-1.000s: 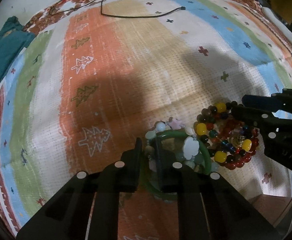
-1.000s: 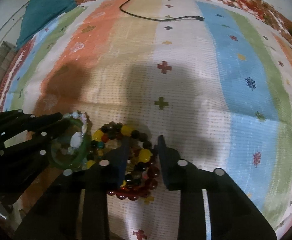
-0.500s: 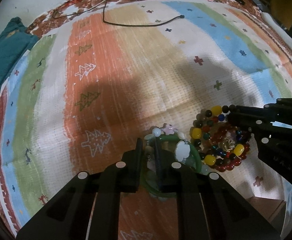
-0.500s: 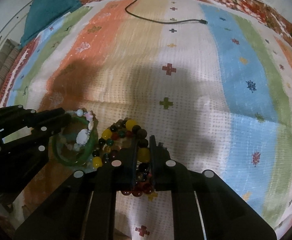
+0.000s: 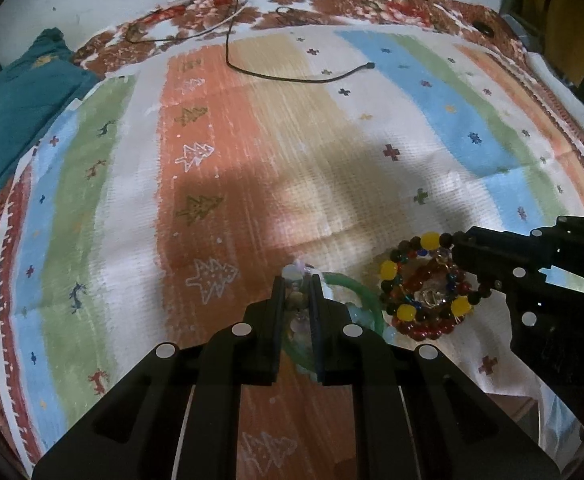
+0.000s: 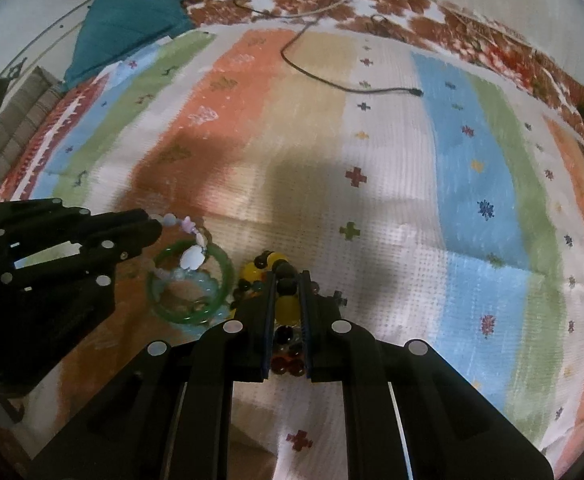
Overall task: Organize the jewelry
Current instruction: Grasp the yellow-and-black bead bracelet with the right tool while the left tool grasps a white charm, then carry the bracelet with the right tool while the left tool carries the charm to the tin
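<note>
A green bangle (image 5: 366,298) with a pale bead bracelet (image 6: 191,256) lies on the striped cloth (image 5: 292,160). My left gripper (image 5: 298,284) is shut on the pale bead bracelet and bangle edge. Beside it to the right lies a pile of bead bracelets (image 5: 424,292) with yellow, dark and red beads. My right gripper (image 6: 285,280) is shut on the bead bracelets (image 6: 283,300); it shows at the right of the left wrist view (image 5: 464,248). The left gripper shows at the left of the right wrist view (image 6: 147,226). The bangle also shows there (image 6: 223,276).
A black cable (image 5: 292,76) lies across the far part of the cloth. A teal cloth (image 5: 15,108) is bunched at the far left edge. A white object (image 5: 564,96) lies along the far right edge.
My right gripper closed from open onto the bead bracelets. My left gripper stayed shut on the pale bracelet. Both views pulled back and up a little.
</note>
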### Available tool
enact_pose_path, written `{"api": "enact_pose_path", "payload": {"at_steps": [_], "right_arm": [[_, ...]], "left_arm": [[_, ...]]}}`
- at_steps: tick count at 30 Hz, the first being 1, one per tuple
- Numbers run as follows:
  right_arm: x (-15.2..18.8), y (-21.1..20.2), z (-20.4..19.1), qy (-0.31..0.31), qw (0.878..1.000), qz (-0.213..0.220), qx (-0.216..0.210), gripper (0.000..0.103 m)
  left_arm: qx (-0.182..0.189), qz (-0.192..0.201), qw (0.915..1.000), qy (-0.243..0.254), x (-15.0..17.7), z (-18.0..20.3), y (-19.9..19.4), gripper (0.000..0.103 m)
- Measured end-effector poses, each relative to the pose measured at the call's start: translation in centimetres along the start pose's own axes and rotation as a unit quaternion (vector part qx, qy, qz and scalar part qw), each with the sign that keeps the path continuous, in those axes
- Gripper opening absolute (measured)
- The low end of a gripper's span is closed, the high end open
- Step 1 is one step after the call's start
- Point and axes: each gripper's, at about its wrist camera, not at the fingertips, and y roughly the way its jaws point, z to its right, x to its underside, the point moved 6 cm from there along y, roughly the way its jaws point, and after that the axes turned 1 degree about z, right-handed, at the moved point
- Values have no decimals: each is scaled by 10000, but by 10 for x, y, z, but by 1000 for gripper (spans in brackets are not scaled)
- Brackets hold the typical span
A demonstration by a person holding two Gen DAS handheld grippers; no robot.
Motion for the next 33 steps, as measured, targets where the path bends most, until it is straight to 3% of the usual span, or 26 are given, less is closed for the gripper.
{"api": "enact_pose_path", "payload": {"at_steps": [16,33], "right_arm": [[8,-48,-2,-64,9977,555,374,12],[20,-107,-18,-230,9886,1353,617,12]], "left_arm": [[-153,205,9988,-411,10,-9,-48,11],[58,789,9965,-282,26,20,-111,11]]}}
